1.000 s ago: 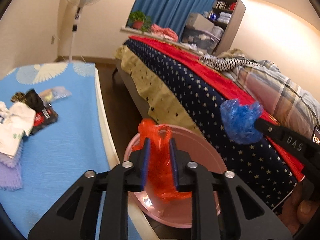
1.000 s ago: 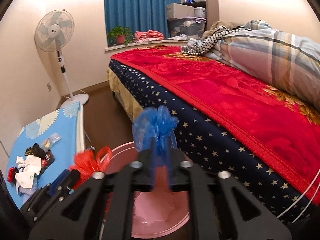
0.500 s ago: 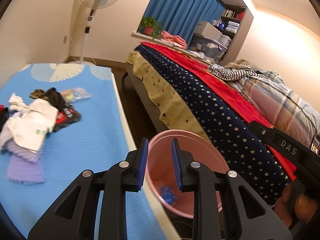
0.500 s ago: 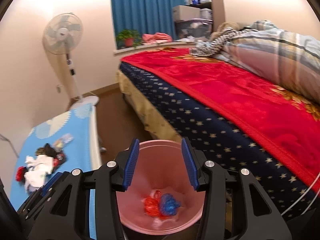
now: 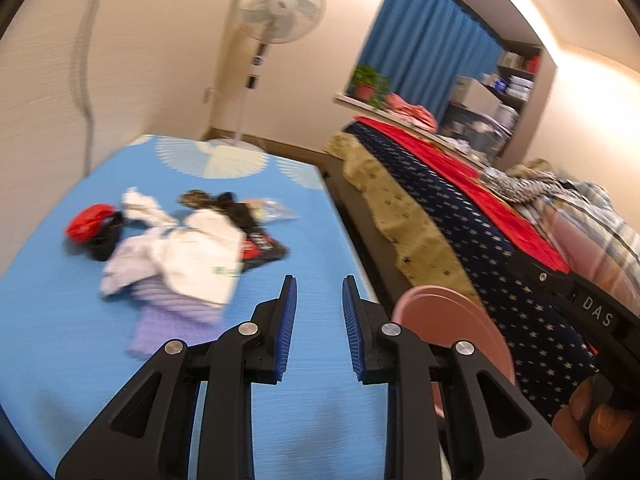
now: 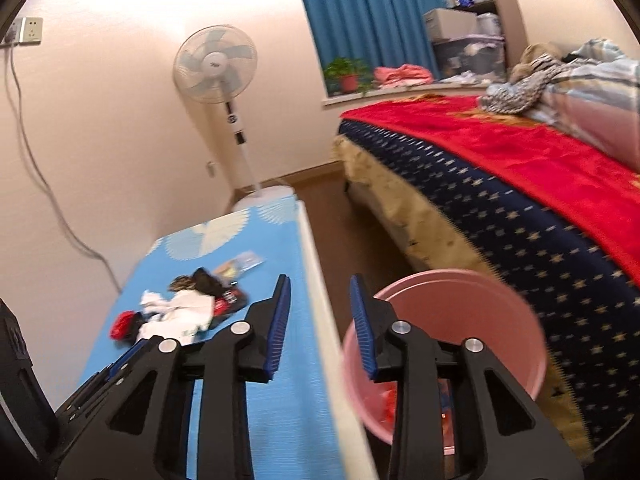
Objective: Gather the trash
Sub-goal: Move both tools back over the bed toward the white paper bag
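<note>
I had both the left gripper (image 5: 319, 328) and right gripper (image 6: 320, 326) empty, jaws open, near the pink bin (image 6: 444, 344); next grab looked like the trash pile (image 5: 180, 256) on the desk (image 5: 72, 352)

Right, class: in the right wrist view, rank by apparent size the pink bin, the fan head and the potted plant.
1. Pink bin, largest, though it is nearest the camera.
2. Fan head.
3. Potted plant, smallest, and farthest away.
</note>
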`<state>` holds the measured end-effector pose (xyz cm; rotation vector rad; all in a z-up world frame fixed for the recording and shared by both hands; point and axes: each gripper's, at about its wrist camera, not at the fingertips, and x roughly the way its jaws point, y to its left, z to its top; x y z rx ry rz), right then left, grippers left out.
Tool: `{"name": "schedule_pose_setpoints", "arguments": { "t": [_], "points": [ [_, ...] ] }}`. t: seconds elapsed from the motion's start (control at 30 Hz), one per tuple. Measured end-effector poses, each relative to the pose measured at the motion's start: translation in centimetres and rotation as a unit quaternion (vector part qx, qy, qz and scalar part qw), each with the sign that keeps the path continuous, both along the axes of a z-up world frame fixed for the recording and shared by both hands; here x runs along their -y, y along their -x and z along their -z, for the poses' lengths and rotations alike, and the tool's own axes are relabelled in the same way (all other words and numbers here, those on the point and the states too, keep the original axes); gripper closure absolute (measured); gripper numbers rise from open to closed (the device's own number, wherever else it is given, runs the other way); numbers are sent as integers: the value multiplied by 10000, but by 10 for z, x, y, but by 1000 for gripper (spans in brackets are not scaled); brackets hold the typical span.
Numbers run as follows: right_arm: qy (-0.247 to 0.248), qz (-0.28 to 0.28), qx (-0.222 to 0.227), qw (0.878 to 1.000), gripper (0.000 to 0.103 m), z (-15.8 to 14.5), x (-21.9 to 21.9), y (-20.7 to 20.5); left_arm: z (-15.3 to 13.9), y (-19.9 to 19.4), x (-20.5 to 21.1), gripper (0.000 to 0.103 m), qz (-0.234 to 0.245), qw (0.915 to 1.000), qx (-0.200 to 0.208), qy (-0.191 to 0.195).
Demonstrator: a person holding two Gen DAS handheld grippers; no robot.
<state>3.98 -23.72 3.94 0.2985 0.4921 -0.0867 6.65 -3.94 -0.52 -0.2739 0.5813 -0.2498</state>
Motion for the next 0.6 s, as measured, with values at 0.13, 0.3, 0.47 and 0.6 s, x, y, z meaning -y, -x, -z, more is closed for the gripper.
{"name": "schedule_pose_setpoints", "arguments": {
  "t": [0.13, 0.3, 0.47, 0.6],
  "points": [
    [-229, -338, -27, 9992, 75, 9, -17, -13, 6, 0, -26, 79, -429, 9991, -62, -44],
    [-543, -820, -57, 9951, 75, 18, -40, -31, 17, -1, -55, 79, -984, 9949, -211, -80],
    [-860, -1287, -171, 9878, 75, 32, -61, -51, 30, -7, -77, 79, -1422, 9890, -394, -92],
    [-1009, -1471, -341, 9834, 75, 49, -74, -64, 39, -13, -87, 79, -1672, 9843, -516, -247]
  ]
}}
